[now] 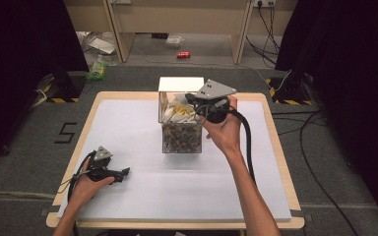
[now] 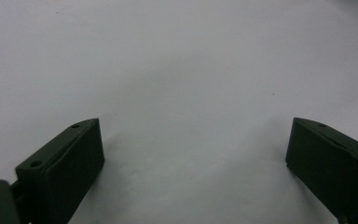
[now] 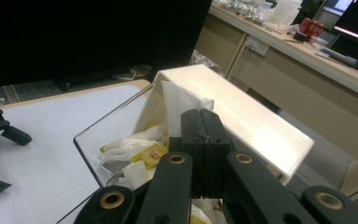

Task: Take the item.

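Right claw (image 3: pixel 200 135) pinches white tissue (image 3: pixel 179 103) above the clear bin (image 3: pixel 91 156); left claw (image 2: pixel 193 163) gapes empty.

Each bare-armed hand carries a black gripper: the left gripper (image 1: pixel 109 172) and right gripper (image 1: pixel 207 105) each bear a grey three-cornered plate and a thick black cable; brass-ringed pivots sit behind the block-shaped jaws.

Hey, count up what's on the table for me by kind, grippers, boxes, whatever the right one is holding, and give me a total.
Hand-held grippers: 2, the left hand-held gripper open on the white table cover, the right hand-held gripper shut on a tissue.
Clear boxes of scraps: 1.
White tissues pinched in the jaws: 1.
Total: 4.
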The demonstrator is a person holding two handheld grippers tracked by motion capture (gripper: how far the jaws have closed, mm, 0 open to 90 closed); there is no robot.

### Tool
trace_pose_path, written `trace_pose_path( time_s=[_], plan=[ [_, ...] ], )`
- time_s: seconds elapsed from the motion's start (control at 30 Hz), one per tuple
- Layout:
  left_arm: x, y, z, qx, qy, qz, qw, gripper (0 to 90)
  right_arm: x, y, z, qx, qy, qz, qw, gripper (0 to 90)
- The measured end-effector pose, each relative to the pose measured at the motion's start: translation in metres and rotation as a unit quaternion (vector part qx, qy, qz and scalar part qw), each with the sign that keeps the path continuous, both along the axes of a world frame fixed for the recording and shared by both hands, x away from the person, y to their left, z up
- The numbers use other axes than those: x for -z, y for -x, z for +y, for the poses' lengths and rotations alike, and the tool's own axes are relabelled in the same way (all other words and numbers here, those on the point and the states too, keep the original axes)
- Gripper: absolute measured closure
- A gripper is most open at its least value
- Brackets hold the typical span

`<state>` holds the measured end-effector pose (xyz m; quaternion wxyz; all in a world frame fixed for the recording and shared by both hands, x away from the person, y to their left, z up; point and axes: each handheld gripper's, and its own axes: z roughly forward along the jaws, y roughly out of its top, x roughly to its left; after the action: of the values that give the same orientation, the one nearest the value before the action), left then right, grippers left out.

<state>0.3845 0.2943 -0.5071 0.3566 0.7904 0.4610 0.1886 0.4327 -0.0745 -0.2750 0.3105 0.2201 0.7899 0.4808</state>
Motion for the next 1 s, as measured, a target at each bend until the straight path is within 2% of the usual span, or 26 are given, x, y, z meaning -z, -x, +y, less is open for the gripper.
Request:
trace_pose_path(
  time_s=[0.27,0.67,1.0],
  plan=[
    [0.000,0.000,0.000,0.000,0.000,0.000,1.0000,3.3,-0.022,0.007,-0.008,0.004,-0.016,-0.024,0.9996,90.0],
    [0.000,0.000,0.000,0.000,0.000,0.000,1.0000,3.3,-0.035,0.015,-0.029,0.018,-0.033,-0.043,0.9983,90.0],
    [0.000,0.000,0.000,0.000,-0.001,0.000,1.0000,3.2,-0.039,0.019,-0.058,0.049,-0.039,-0.050,0.9968,90.0]
  ],
)
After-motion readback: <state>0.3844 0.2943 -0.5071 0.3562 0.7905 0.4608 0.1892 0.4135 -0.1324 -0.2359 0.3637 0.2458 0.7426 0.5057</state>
